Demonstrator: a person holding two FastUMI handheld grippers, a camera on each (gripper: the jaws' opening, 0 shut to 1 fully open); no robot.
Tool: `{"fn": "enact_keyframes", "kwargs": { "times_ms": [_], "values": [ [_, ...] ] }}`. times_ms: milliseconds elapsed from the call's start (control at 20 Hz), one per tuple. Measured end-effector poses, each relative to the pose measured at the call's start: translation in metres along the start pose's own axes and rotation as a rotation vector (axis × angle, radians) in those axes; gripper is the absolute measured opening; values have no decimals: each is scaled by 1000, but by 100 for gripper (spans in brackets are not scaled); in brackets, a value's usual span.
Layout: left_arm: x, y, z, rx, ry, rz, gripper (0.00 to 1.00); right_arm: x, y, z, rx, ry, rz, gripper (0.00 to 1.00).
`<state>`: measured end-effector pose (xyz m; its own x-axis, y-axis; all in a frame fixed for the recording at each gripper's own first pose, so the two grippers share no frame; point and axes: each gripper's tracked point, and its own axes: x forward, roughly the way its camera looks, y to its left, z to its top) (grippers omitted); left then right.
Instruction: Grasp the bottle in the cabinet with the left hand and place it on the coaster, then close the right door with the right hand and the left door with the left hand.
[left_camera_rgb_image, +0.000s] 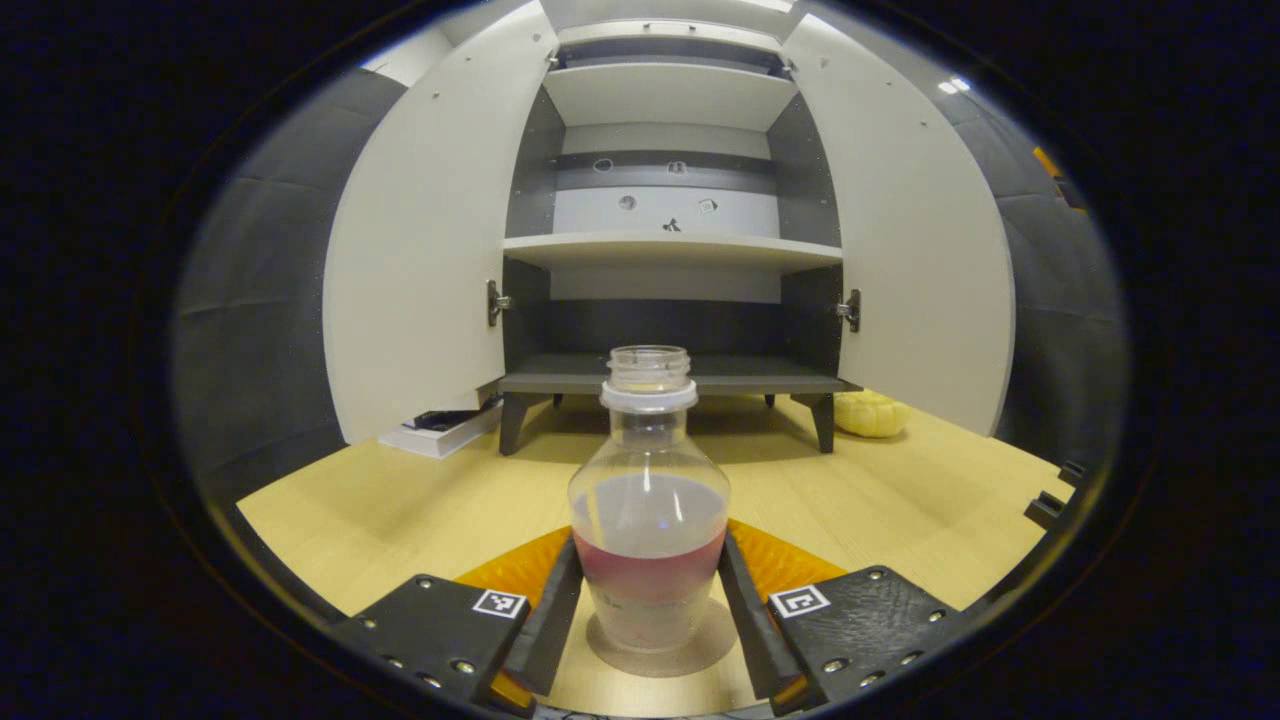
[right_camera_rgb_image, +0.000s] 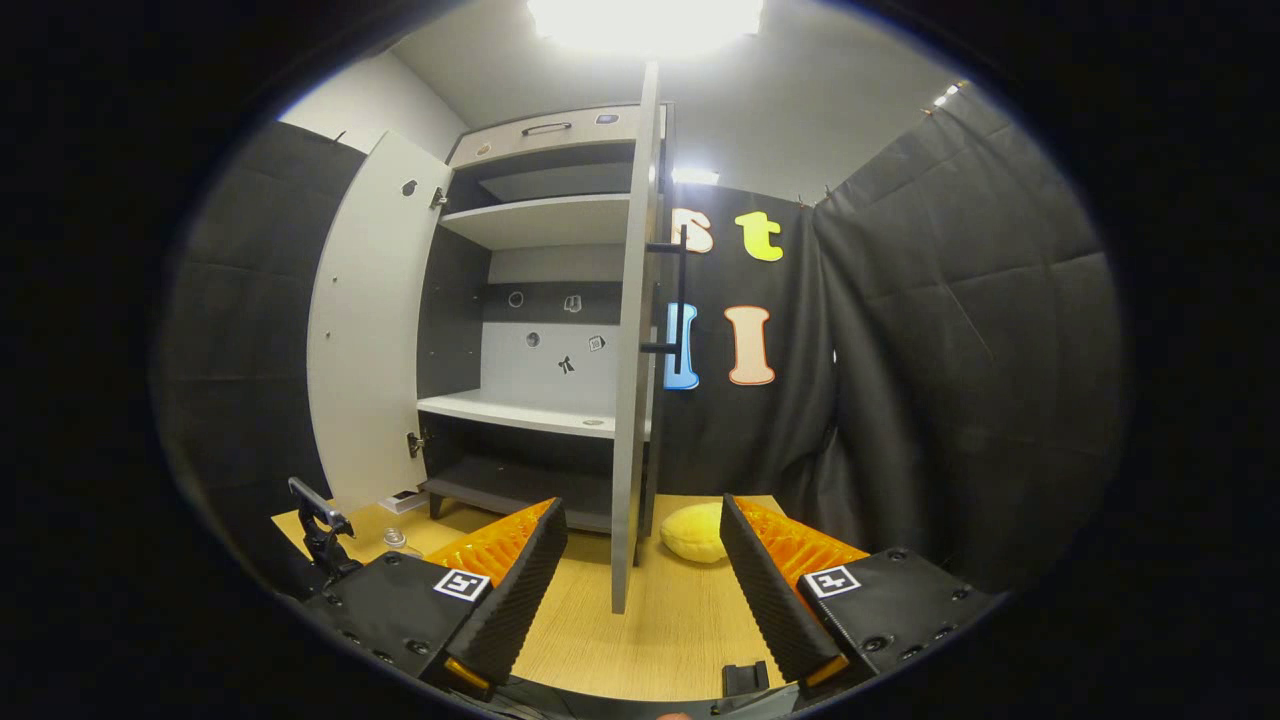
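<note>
Left tool (left_camera_rgb_image: 648, 625) flanks the bottle (left_camera_rgb_image: 648, 520), upright on the coaster (left_camera_rgb_image: 660, 655); finger contact cannot be confirmed. Both cabinet (left_camera_rgb_image: 668, 250) doors stand open. Right tool (right_camera_rgb_image: 640, 590) is wide, empty, facing the right door (right_camera_rgb_image: 632, 400).

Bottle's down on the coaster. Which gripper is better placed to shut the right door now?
Right. The right gripper is open, facing the edge of the white right cabinet door. The left gripper flanks the clear plastic bottle on the round coaster.

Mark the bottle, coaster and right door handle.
bottle (left_camera_rgb_image: 648, 520): left gripper view, its body.
coaster (left_camera_rgb_image: 722, 648): left gripper view, rim beside bottle base.
right door handle (right_camera_rgb_image: 681, 300): right gripper view, bar's middle.
</note>
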<state>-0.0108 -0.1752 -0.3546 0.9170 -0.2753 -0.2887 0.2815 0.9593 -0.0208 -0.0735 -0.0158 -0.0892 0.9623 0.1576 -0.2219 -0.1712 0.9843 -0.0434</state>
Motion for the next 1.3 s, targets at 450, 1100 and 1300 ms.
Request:
{"fn": "enact_keyframes", "kwargs": {
  "times_ms": [450, 1100, 1300],
  "values": [
    [-33, -1, 85, 1, -87, 4, 81, 2, -5, 10, 51, -38, 15, 99],
    [-98, 86, 207, 49, -203, 235, 87, 48, -63, 77, 85, -166, -92, 99],
    [-109, 117, 224, 41, -210, 285, 87, 71, -75, 96, 81, -177, -159, 99]
  ]
}}
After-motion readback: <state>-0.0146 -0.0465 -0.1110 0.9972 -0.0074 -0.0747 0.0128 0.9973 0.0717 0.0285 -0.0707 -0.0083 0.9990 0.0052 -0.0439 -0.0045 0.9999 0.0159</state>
